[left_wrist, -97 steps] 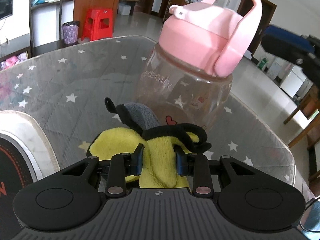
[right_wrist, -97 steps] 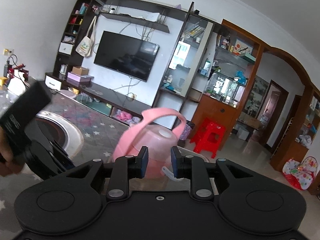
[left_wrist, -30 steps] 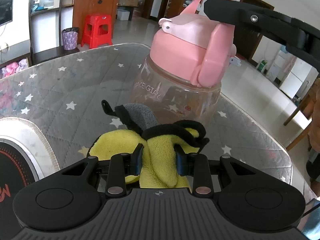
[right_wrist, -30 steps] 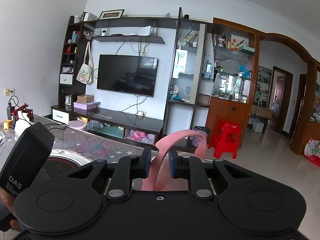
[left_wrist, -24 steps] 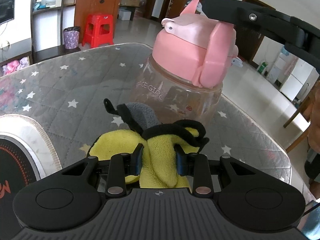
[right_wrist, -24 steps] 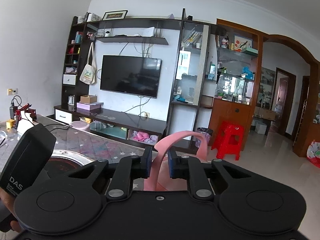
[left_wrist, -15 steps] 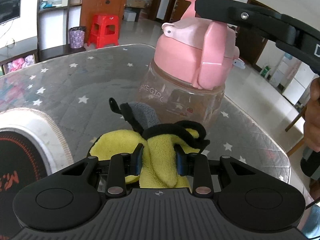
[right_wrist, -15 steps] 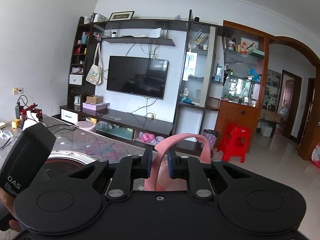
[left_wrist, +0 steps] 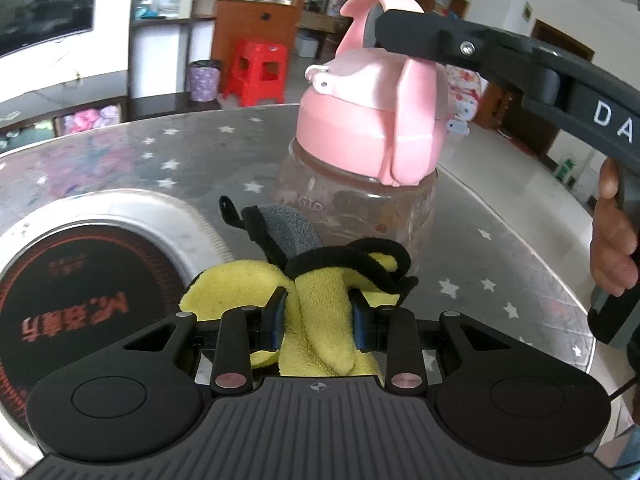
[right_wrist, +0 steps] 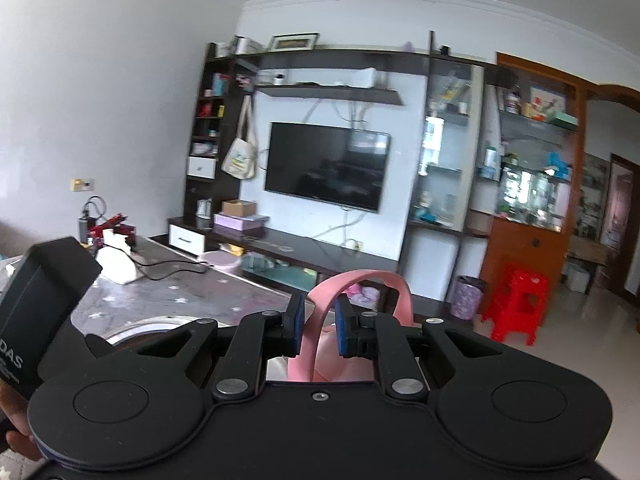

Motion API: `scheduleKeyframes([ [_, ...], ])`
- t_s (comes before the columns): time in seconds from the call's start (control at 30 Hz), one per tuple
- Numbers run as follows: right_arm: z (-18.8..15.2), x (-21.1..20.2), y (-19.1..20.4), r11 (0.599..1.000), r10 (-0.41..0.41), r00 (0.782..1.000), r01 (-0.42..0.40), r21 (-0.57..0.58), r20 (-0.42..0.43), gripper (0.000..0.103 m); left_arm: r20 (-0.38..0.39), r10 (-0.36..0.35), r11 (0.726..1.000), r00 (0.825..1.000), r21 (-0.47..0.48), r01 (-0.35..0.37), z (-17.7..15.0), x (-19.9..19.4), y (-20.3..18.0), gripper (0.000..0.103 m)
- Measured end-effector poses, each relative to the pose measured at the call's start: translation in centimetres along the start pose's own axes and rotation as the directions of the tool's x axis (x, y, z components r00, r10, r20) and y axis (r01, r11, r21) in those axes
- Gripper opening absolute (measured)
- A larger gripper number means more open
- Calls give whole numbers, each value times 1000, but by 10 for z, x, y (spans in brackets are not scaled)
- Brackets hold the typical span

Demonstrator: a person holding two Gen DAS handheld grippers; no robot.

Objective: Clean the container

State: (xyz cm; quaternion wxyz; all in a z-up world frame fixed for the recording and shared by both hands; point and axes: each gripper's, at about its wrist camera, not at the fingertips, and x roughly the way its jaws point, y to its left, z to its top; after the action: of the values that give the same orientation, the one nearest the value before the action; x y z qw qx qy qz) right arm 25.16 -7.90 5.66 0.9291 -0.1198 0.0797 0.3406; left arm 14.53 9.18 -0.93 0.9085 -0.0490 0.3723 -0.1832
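Note:
A clear bottle (left_wrist: 360, 200) with a pink lid (left_wrist: 360, 132) stands over the star-patterned table (left_wrist: 500, 240), just ahead of my left gripper (left_wrist: 318, 316). That gripper is shut on a yellow cloth (left_wrist: 320, 320) with black trim and a grey side. The cloth covers the bottle's lower front, so its base is hidden. My right gripper (left_wrist: 378, 30) comes in from the upper right and is shut on the bottle's pink carry handle (left_wrist: 360, 4). In the right wrist view the pink handle (right_wrist: 360, 280) is pinched between the pads of the right gripper (right_wrist: 318, 330).
A round cooker plate (left_wrist: 80, 288) with red lettering is set into the table at the left. A person's hand (left_wrist: 612, 240) holds the right gripper's grip. Beyond the table edge are a red stool (right_wrist: 516, 304), a purple bin (right_wrist: 466, 296) and a TV wall unit (right_wrist: 328, 168).
Both grippers and the bottle have shifted together toward the cooker plate, which now fills more of the left view. The right gripper stays shut on the handle, the left on the cloth.

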Motion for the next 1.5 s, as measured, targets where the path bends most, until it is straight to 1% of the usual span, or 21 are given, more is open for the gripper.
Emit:
scheduleKeyframes([
  [0.17, 2, 3, 8, 999, 39, 999, -39, -18, 9, 17, 5, 32, 999, 999, -15, -32, -7, -12, 7, 31],
  [0.3, 0, 0, 12, 998, 53, 999, -53, -36, 10, 17, -3, 37, 999, 999, -22, -37, -14, -15, 9, 31],
  [0.6, -12, -12, 23, 995, 33, 999, -34, -91, -12, 17, -27, 36, 998, 999, -46, -37, -24, -8, 6, 31],
  [0.73, -16, -14, 29, 994, 20, 1000, -22, -109, -18, 17, -28, 46, 998, 999, -50, -47, -30, -7, 1, 31],
  [0.97, -31, -26, 42, 993, 6, 1000, -8, -115, -17, 18, -25, 62, 996, 998, -66, -63, -36, -9, -1, 32],
  [1.03, -33, -27, 45, 993, 0, 1000, -2, -118, -14, 19, -23, 63, 995, 998, -77, -64, -37, -9, 0, 34],
  [1.07, -35, -28, 46, 993, -2, 1000, 1, -120, -12, 24, -23, 64, 995, 998, -82, -65, -38, -10, 1, 35],
  [1.13, -37, -29, 48, 993, -9, 1000, 7, -119, -12, 27, -23, 69, 994, 997, -88, -71, -39, -10, 1, 36],
  [1.2, -42, -28, 48, 993, -15, 1000, 13, -114, -14, 28, -22, 80, 992, 997, -98, -82, -40, -11, 2, 37],
  [1.33, -46, -31, 48, 994, -19, 1000, 17, -107, -12, 34, -6, 75, 989, 997, -125, -75, -40, -14, 4, 45],
  [1.4, -49, -34, 47, 994, -22, 1000, 20, -103, -11, 34, 2, 82, 988, 997, -127, -81, -40, -16, 3, 49],
  [1.5, -53, -39, 45, 995, -23, 1000, 22, -93, -8, 35, 11, 101, 986, 995, -131, -99, -41, -20, 2, 51],
])
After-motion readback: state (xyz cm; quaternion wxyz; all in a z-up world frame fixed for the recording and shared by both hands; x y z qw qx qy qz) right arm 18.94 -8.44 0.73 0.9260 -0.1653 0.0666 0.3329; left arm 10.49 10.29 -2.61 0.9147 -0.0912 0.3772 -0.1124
